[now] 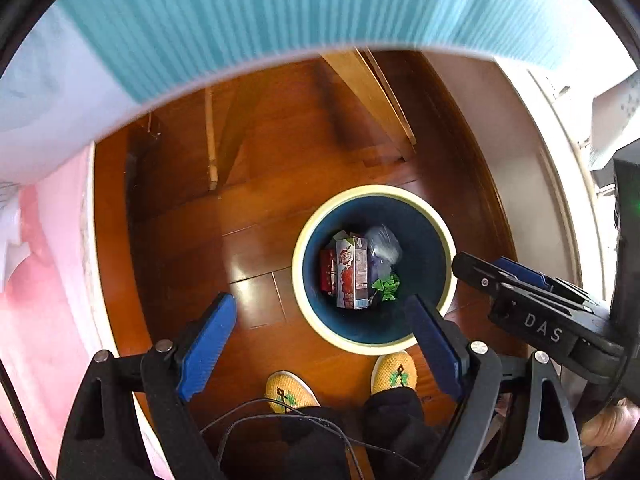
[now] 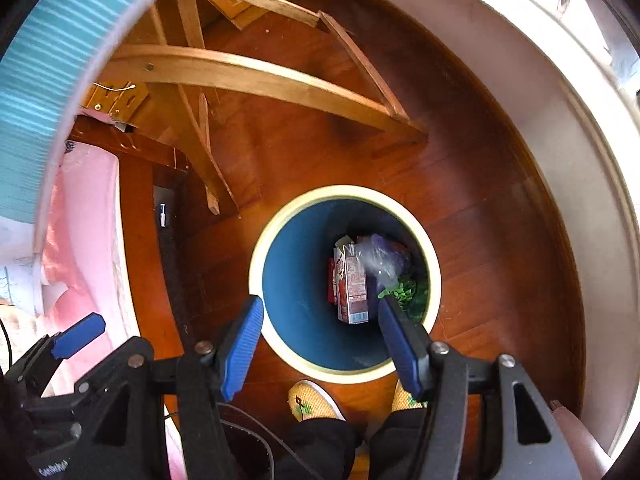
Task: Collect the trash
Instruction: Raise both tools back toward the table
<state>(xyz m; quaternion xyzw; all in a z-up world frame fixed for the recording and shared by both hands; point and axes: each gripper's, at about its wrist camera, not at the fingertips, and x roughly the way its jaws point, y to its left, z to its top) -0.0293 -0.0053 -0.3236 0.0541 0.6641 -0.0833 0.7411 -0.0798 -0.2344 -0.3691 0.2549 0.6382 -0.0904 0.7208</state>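
Note:
A round bin with a cream rim (image 1: 372, 190) (image 2: 344, 190) and a dark blue inside stands on the wooden floor. In it lie a juice carton (image 1: 352, 276) (image 2: 354, 288), a red packet (image 1: 327, 274), a clear plastic bag (image 1: 384, 248) (image 2: 378, 258) and a crumpled green wrapper (image 1: 387, 286) (image 2: 408, 290). My left gripper (image 1: 320, 302) hangs open above the bin's left rim, nothing between its blue pads. High over the bin, my right gripper (image 2: 320, 302) (image 1: 480, 266) points down, also open and holding nothing.
A person's feet in yellow knitted slippers (image 1: 290, 392) (image 1: 394, 372) stand just in front of the bin. Wooden furniture legs (image 2: 240, 72) cross the floor behind it. A teal ribbed edge (image 1: 240, 12) overhangs at the top, pink cloth (image 1: 40, 280) at left, a white wall base (image 1: 532, 160) at right.

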